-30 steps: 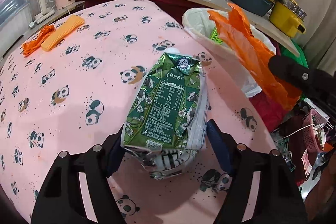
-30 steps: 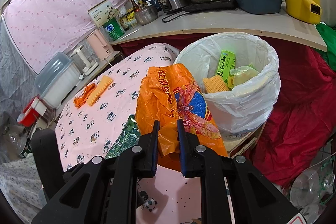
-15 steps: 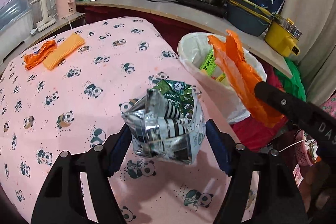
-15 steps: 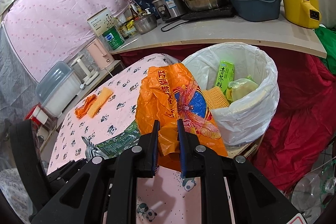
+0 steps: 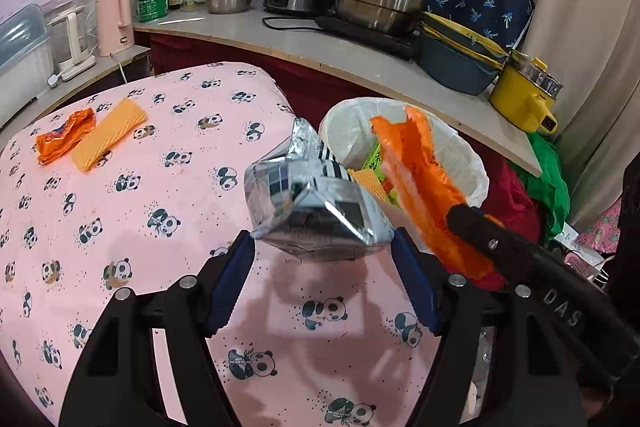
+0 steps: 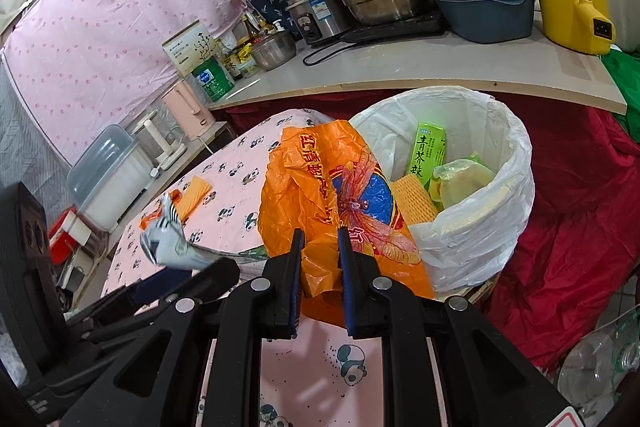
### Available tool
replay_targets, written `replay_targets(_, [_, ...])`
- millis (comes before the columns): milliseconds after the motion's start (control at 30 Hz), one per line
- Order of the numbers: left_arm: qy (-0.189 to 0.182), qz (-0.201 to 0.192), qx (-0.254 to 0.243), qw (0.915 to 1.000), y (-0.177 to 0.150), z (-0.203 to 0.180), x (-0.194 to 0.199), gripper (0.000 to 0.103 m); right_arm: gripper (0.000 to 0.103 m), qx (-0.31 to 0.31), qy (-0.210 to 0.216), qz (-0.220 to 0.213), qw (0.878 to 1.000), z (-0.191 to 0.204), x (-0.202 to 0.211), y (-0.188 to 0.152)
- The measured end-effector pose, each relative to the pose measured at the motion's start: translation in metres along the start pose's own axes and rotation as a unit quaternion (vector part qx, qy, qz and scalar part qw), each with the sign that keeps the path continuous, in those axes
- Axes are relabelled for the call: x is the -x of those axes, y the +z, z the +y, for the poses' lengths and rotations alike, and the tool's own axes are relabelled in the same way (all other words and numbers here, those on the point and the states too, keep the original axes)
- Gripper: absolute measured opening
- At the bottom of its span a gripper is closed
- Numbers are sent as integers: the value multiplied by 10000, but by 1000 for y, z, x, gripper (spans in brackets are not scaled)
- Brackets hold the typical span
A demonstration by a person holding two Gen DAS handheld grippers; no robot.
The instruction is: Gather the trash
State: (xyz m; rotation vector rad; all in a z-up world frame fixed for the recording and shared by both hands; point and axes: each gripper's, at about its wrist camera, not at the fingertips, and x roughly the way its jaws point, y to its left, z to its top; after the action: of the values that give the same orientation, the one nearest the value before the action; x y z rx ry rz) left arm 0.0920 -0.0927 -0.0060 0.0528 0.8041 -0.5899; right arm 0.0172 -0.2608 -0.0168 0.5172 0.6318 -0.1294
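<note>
Left tongs (image 5: 322,259) pinch the carton (image 5: 316,207); right tongs (image 6: 320,259) pinch the orange bag (image 6: 328,187). Carry both over the bin (image 6: 516,163) ahead, then let go.

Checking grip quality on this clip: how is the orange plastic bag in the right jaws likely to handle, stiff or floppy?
Probably floppy: the orange plastic bag is crumpled and bunched where the right gripper pinches it. Likely light, thin film. It may snag on the bin liner.
</note>
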Motion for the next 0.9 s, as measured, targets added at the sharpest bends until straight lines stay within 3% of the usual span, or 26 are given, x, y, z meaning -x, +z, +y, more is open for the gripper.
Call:
replay_targets(33, [-8, -13, 5, 10000, 2, 0, 0, 62, 15, -7, 6, 9, 10000, 0, -1, 0])
replay_targets(67, [-70, -13, -5, 10000, 3, 0, 0, 45, 15, -16, 8, 11, 10000, -1, -2, 0])
replay_targets(100, [-123, 96, -44, 9999, 4, 0, -2, 17, 15, -26, 6, 9, 10000, -2, -2, 1])
replay_targets(300, [-57, 332, 69, 9994, 4, 8, -18, 16, 15, -49, 17, 2, 10000, -3, -3, 4])
replay_targets(367, [-32, 315, 213, 9993, 1, 16, -18, 21, 15, -62, 13, 16, 10000, -4, -4, 5])
replay_targets(433, [57, 266, 347, 9990, 1, 25, -16, 43, 15, -82, 17, 28, 10000, -6, -7, 6])
replay_targets(533, [361, 131, 523, 9979, 3, 44, -13, 64, 15, -77, 25, 45, 10000, -6, -12, 10])
replay_targets(600, [548, 125, 732, 9957, 7, 58, -14, 72, 15, -71, 46, 69, 9999, -5, -19, 13])
replay_targets(733, [735, 149, 1009, 9921, 13, 88, -21, 73, 15, -14, 101, 76, 9999, 3, -30, 19])
replay_targets(900, [611, 390, 1334, 9884, 13, 104, -39, 76, 15, -7, 131, 96, 9999, 9, -46, 24])
